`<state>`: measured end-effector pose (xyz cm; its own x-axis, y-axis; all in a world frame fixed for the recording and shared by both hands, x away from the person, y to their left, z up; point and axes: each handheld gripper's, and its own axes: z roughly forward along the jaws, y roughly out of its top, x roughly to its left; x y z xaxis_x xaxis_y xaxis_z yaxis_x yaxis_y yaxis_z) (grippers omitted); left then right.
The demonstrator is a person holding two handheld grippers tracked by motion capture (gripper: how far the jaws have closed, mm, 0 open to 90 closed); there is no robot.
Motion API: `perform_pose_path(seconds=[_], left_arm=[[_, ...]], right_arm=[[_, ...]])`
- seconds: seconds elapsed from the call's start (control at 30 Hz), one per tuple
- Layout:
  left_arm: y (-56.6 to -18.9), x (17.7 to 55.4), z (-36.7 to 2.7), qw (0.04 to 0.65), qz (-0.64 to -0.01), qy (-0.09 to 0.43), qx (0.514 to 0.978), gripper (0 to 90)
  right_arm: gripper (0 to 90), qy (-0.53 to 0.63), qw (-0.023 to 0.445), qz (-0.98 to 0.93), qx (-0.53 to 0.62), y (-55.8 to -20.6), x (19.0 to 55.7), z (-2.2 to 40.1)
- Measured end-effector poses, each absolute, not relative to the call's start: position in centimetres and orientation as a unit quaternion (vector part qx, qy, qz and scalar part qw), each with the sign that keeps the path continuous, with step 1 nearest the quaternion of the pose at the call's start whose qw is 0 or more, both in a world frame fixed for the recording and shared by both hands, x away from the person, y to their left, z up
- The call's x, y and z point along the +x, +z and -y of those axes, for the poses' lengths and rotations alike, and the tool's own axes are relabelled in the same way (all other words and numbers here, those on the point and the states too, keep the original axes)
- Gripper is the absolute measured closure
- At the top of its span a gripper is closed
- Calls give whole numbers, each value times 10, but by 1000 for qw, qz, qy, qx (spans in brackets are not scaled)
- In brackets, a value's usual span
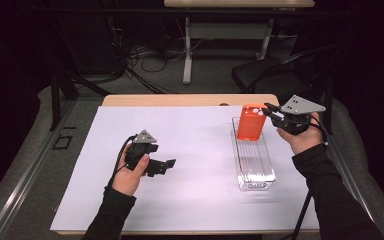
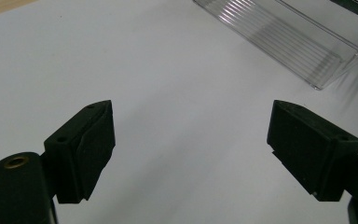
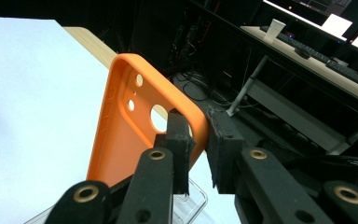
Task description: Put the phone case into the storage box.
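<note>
Where right tool [image 3: 198,140] pinches orange case [image 3: 121,130]: camera cutouts visible.

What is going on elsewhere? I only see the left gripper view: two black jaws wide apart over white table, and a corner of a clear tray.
Observer: The right gripper is shut on an orange phone case, pinching its edge near the camera cutouts.
Operator: Where is the case relative to that tray?
Observer: In the high view it stands upright at the far end of the clear tray, its lower end down inside.
Operator: And my gripper?
Observer: The left gripper is open near the middle of the white sheet, well apart from the tray, holding nothing.
</note>
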<state>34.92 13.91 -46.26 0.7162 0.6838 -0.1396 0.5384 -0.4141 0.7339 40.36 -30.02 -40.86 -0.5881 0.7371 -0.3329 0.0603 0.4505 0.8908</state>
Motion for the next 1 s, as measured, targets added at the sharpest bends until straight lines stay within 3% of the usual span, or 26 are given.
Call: perform_pose_path(seconds=[1.0], left_arm=[[-467, 349, -144, 393, -374, 92, 835, 152]], right_arm=[[805, 446, 409, -755, 255, -445, 449, 301]])
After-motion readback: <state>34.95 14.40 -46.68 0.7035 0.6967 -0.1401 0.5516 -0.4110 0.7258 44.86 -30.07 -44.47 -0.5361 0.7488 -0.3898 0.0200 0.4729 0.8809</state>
